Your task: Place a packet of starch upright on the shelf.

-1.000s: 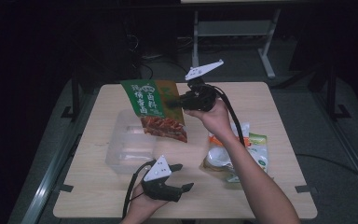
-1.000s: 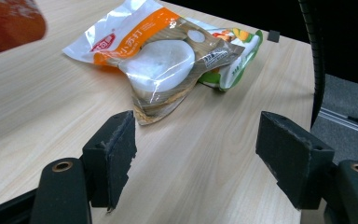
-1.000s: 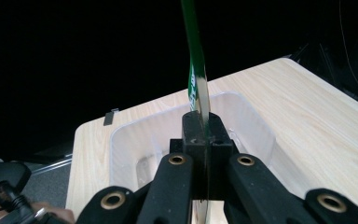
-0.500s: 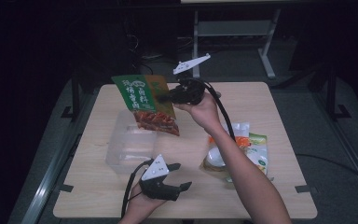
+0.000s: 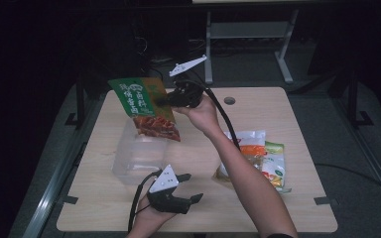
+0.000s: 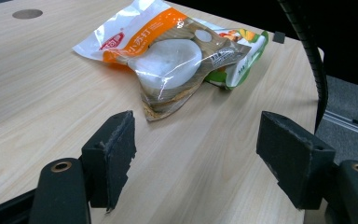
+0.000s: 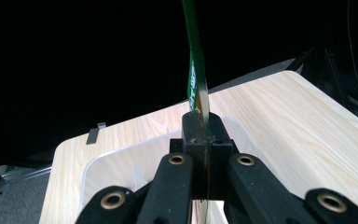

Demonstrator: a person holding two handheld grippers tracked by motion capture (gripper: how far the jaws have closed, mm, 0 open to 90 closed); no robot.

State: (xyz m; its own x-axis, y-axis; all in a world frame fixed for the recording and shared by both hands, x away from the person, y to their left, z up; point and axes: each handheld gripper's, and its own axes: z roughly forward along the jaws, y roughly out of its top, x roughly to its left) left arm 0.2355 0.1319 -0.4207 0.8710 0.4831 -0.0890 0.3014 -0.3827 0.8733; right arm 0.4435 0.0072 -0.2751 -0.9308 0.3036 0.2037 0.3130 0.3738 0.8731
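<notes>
A green and orange snack bag [image 5: 144,106] hangs in the air over a clear plastic bin [image 5: 136,158]; my right gripper [image 5: 164,100] is shut on its right edge. In the right gripper view the bag [image 7: 197,70] stands edge-on, clamped by my right gripper [image 7: 201,128], with the bin [image 7: 121,172] below. Near the table's front edge my left gripper [image 5: 188,187] rests open, nothing between its fingers. In the left gripper view my left gripper [image 6: 196,149] points toward an orange and white packet [image 6: 168,51] lying a short way ahead on the table.
Several snack packets [image 5: 255,156] lie on the right half of the wooden table [image 5: 278,109], partly under the person's right forearm. A green packet [image 6: 244,51] sits under the orange one. A cable [image 6: 310,51] trails past at the right. A hole [image 5: 229,100] marks the tabletop's back.
My right gripper has carried the green bag leftward, from above the table's middle to over the clear bin. The left gripper has stayed put, open.
</notes>
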